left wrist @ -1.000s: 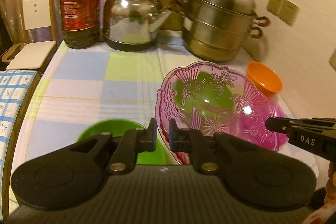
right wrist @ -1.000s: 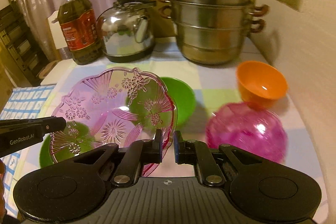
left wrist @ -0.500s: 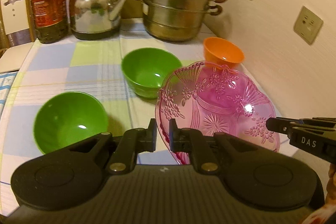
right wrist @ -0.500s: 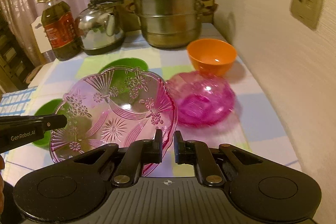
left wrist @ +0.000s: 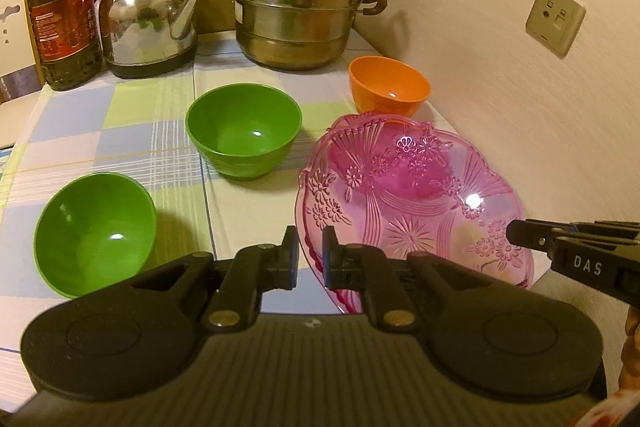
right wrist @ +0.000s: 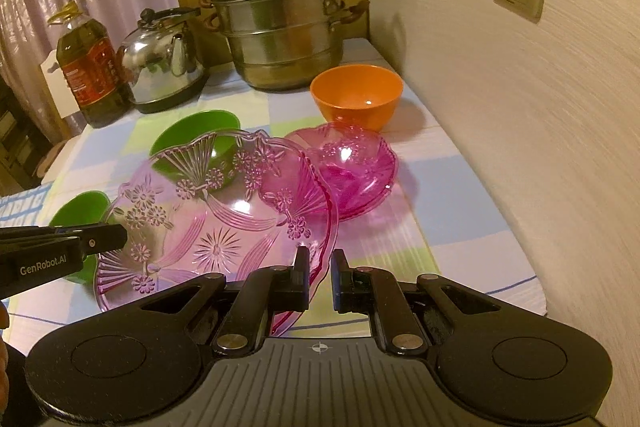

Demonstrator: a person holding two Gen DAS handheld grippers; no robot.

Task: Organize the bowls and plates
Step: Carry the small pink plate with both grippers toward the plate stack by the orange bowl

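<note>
Fingers of the left gripper [left wrist: 310,257] and right gripper [right wrist: 320,281] pinch opposite rims of the pink plate [right wrist: 216,215], carried above the table's right edge; bowls remain unstacked.

Flower-patterned pink plate [left wrist: 416,203]; perhaps checked tablecloth [left wrist: 120,131]

Two green round plastic bowls are counted, one nearer [left wrist: 96,233] and one farther back [left wrist: 244,129], and one orange round plastic bowl [left wrist: 388,89] beside the wall. Two pink transparent plastic dishes with pressed flower patterns are seen: one wide and shallow [right wrist: 216,223], one smaller and deeper [right wrist: 352,169] behind it. At the back, one tiered stainless steel steamer pot [left wrist: 298,3], one shiny steel kettle [left wrist: 150,23] and one large clear plastic oil bottle [left wrist: 64,15] are counted, and three beige wall plates [left wrist: 554,19] are seen on the wall.
</note>
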